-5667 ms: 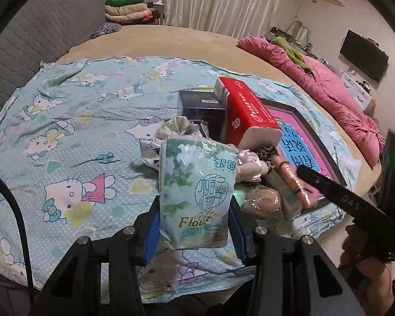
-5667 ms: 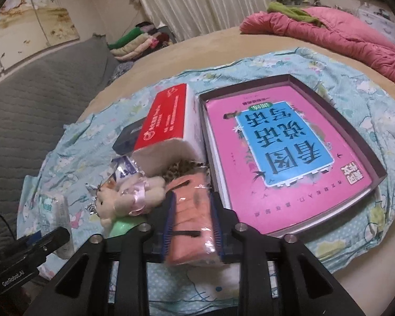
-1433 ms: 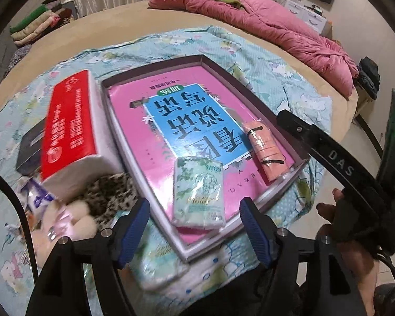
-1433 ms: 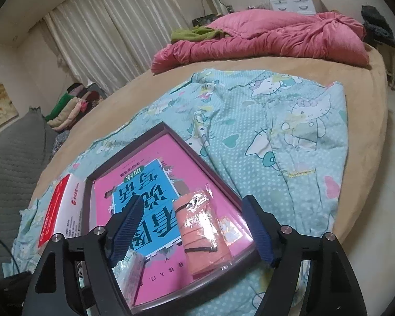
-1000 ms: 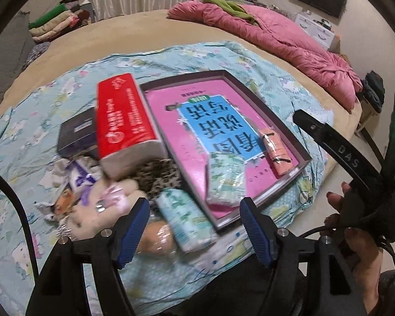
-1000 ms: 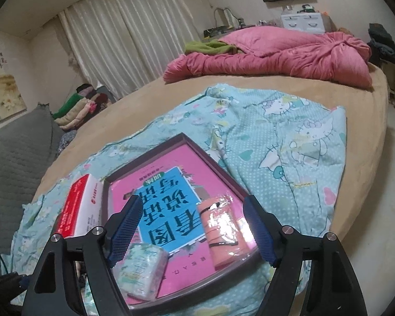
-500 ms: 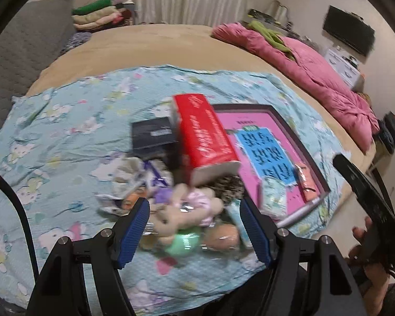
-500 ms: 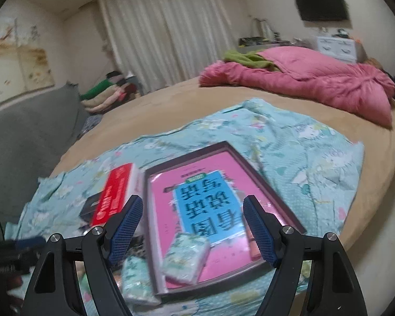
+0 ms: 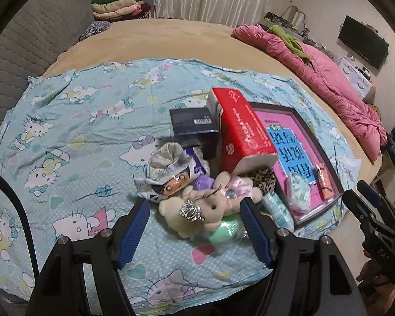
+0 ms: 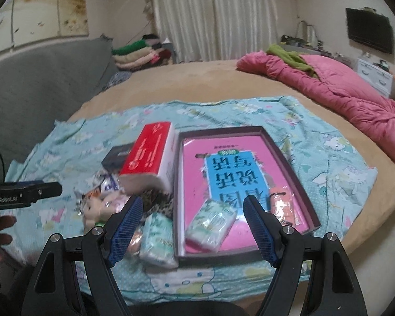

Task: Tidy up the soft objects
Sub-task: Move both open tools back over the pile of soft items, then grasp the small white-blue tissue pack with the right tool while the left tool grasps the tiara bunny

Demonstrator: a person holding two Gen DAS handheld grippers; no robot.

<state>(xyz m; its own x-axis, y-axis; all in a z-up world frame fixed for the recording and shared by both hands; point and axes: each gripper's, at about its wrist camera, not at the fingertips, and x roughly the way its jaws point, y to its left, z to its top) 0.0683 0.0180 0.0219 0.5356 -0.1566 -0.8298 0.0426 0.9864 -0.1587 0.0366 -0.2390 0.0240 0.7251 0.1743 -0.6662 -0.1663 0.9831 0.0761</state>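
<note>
A dark-rimmed tray (image 10: 289, 158) with a pink and blue book cover in it holds a green tissue pack (image 10: 210, 220) and an orange pack (image 10: 283, 206). My right gripper (image 10: 193, 222) hovers open above the tray's near edge, holding nothing. A second green tissue pack (image 10: 158, 237) lies just left of the tray. My left gripper (image 9: 194, 223) hangs open over a cream plush bear (image 9: 197, 210) and a mint soft ball (image 9: 225, 230), apart from both. A doll in a crinkly wrapper (image 9: 168, 173) and a leopard-print piece (image 9: 262, 179) lie behind the bear.
A red tissue box (image 9: 239, 129) and a dark box (image 9: 193, 125) stand behind the pile on the cat-print sheet (image 9: 65, 121). A pink quilt (image 9: 329, 79) lies at the far right of the round bed. Folded clothes (image 9: 118, 5) sit at the back.
Both grippers have pulled back and swung left from the tray, empty and open. The left view now centres on the plush pile instead of the tray; the two packs stay in the tray.
</note>
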